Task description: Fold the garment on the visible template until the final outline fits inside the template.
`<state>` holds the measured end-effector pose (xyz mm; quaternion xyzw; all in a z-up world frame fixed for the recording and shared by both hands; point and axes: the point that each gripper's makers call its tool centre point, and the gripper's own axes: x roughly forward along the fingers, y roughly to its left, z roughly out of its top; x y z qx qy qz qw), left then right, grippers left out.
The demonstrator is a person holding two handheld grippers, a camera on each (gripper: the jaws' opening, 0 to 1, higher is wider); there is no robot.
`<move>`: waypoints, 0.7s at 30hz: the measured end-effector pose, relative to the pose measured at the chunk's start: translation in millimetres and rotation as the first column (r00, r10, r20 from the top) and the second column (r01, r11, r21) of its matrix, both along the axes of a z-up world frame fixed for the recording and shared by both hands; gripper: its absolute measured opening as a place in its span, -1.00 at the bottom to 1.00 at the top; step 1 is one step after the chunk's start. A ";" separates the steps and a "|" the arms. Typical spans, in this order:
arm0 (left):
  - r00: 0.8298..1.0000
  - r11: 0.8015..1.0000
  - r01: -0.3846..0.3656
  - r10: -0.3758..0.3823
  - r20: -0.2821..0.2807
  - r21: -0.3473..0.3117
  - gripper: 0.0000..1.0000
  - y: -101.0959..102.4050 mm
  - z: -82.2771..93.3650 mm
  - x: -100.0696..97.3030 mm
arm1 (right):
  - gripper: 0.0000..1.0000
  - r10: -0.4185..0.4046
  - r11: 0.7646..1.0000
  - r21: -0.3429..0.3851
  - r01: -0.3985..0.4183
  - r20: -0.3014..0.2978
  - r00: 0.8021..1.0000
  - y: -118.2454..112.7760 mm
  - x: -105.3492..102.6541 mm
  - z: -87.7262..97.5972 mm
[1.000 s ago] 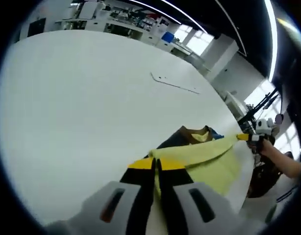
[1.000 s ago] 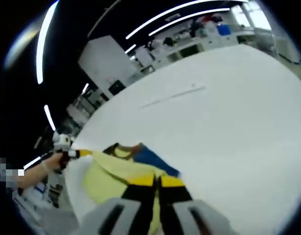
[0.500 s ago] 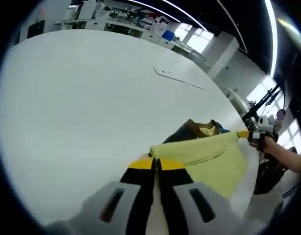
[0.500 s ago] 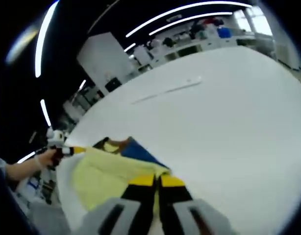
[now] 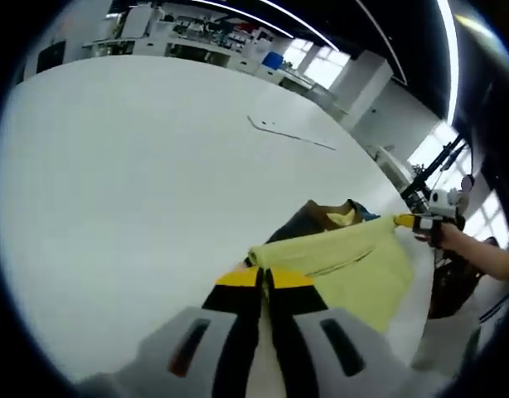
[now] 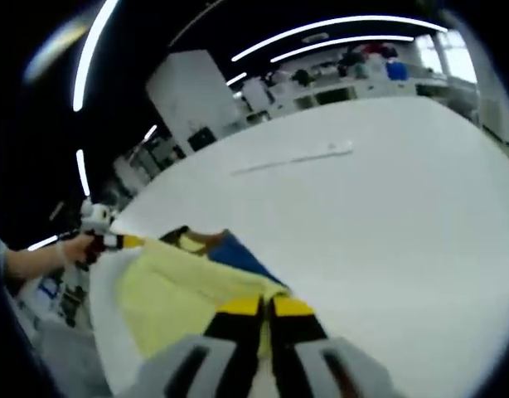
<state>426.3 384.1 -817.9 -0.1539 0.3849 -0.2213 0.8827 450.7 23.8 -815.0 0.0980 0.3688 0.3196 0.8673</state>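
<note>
A pale yellow garment (image 5: 346, 265) with a dark blue and brown collar part (image 5: 308, 222) hangs stretched between both grippers over the white table (image 5: 113, 166). My left gripper (image 5: 264, 279) is shut on one end of its upper edge. At the other end, held by a hand, the right gripper (image 5: 410, 221) pinches the same edge. In the right gripper view my right gripper (image 6: 265, 305) is shut on the yellow garment (image 6: 176, 286), beside its blue part (image 6: 238, 257). The left gripper (image 6: 122, 241) holds the far corner. A thin template line (image 5: 289, 136) (image 6: 296, 158) lies farther out on the table.
Workbenches with equipment and a blue box (image 5: 272, 60) line the far side of the room. Dark stands (image 5: 429, 178) rise beyond the table's right edge. A person's hand (image 6: 72, 249) and sleeve show by the table edge.
The garment's upper edge sagged in a curve a second ago and now runs straight and taut between the grippers. Both views have shifted slightly with the hands.
</note>
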 end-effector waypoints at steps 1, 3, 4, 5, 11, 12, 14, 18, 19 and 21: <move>1.000 1.000 0.004 -0.004 0.007 0.000 -0.97 0.0 2.1 -0.5 | -0.90 0.004 1.000 -0.004 -0.004 0.005 1.000 -0.2 -0.9 1.0; 0.999 1.000 0.024 -0.024 0.035 -0.003 -0.89 -0.9 8.0 0.0 | -0.79 0.015 1.000 0.000 -0.015 0.015 1.000 -0.1 -2.9 3.7; 0.998 0.999 0.037 -0.036 0.045 -0.002 -0.84 -1.0 9.4 0.7 | -0.73 0.018 1.000 0.006 -0.018 0.020 1.000 -0.1 -4.4 6.2; 0.997 0.999 0.053 -0.053 0.056 -0.005 -0.76 -2.9 12.3 -1.0 | -0.68 0.019 1.000 0.012 -0.019 0.022 1.000 -0.1 -5.7 8.0; 0.985 0.990 0.140 -0.140 0.103 0.012 -0.31 -11.4 23.2 -12.0 | -0.32 0.053 0.998 0.012 -0.054 0.055 0.997 -2.2 -11.9 15.5; 0.980 0.986 0.167 -0.168 0.108 0.012 -0.26 -13.5 23.7 -13.5 | -0.25 0.058 0.998 0.006 -0.058 0.059 0.997 -2.4 -13.6 16.1; 0.968 0.977 0.212 -0.214 0.128 0.028 -0.14 -16.3 26.0 -16.5 | -0.14 0.075 0.997 -0.009 -0.075 0.067 0.995 -2.1 -17.6 16.7; 0.953 0.966 0.256 -0.257 0.158 0.031 0.33 -24.0 30.9 -22.0 | 0.20 0.107 0.993 -0.050 -0.103 0.076 0.991 -0.6 -25.6 15.6; 0.952 0.965 0.260 -0.261 0.162 0.026 0.46 -24.8 32.2 -22.2 | 0.27 0.113 0.992 -0.056 -0.109 0.078 0.991 -1.7 -24.9 14.8; 0.946 0.960 0.278 -0.277 0.167 0.021 0.60 -27.3 34.4 -24.2 | 0.43 0.126 0.990 -0.068 -0.121 0.079 0.989 -0.3 -29.4 13.5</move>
